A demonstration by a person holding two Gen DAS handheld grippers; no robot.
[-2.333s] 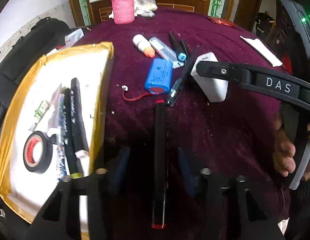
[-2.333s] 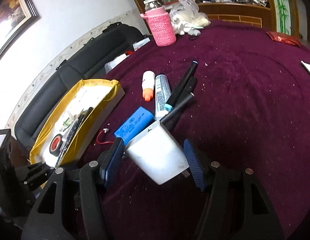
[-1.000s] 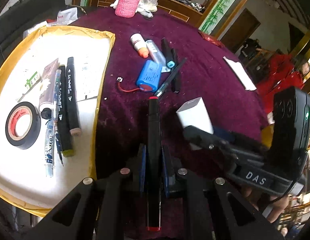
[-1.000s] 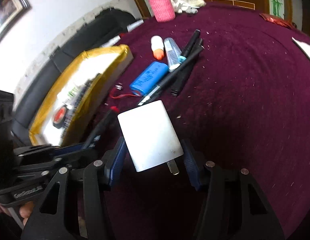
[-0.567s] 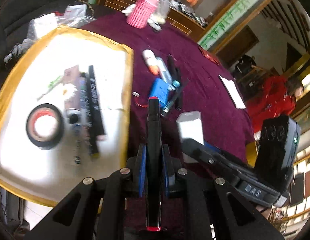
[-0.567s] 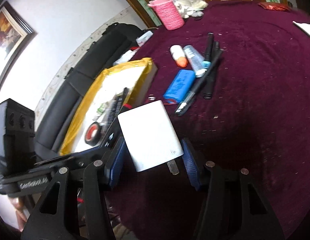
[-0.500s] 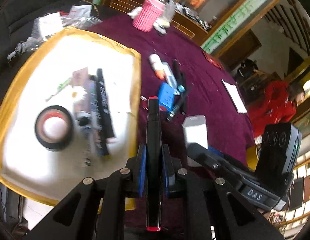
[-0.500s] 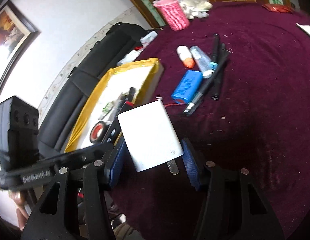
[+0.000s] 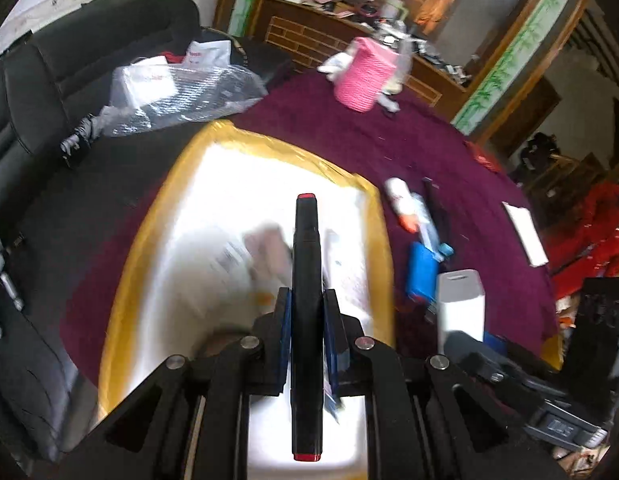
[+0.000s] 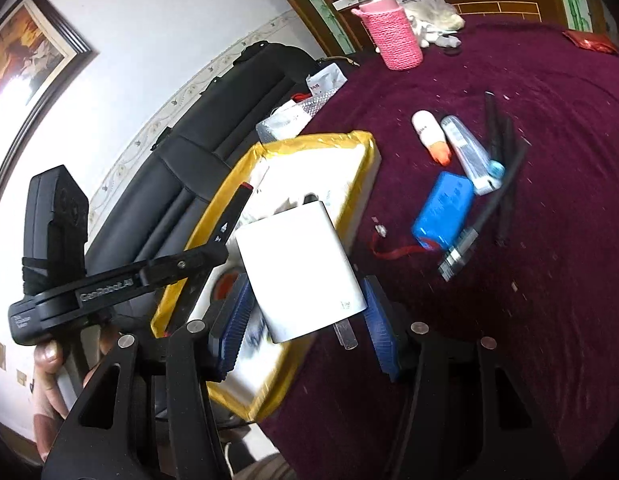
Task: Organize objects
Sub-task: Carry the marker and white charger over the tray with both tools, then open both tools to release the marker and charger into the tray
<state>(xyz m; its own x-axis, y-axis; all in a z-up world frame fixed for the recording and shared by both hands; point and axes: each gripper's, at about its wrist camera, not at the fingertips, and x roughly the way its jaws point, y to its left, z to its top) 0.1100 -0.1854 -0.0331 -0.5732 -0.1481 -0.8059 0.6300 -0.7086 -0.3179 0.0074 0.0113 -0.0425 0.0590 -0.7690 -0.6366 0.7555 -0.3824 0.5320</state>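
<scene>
The left gripper (image 9: pixel 305 332) is clamped on a black marker (image 9: pixel 305 280) with red ends, the pen lying along the line of the fingers and poised above the white floor of a yellow-edged tray (image 9: pixel 181 184). The right gripper (image 10: pixel 305 316) holds a white charger (image 10: pixel 299 272) between its blue pads, metal prongs pointing back toward the camera, over the tray's near corner. In the right wrist view the left gripper reaches across the tray from the side, a hand (image 10: pixel 49 360) wrapped round its handle.

Both loads appear to be mid-carry — the step in hand is the delivery into the tray. Items already in the tray are blurred; their kinds cannot be told.

On the maroon counter (image 10: pixel 549 320) beside the tray wait a blue battery pack (image 10: pixel 443 210) with a red lead, a small white bottle (image 10: pixel 429 134) with an orange tip, a pale tube (image 10: pixel 469 156) and dark pens (image 10: pixel 501 152). A pink knitted cup (image 10: pixel 395 38) stands well apart at the far edge.

The next move likely calls for lowering each item to a bare patch of the tray floor and parting the fingers — marker laid flat, charger clear of it.
</scene>
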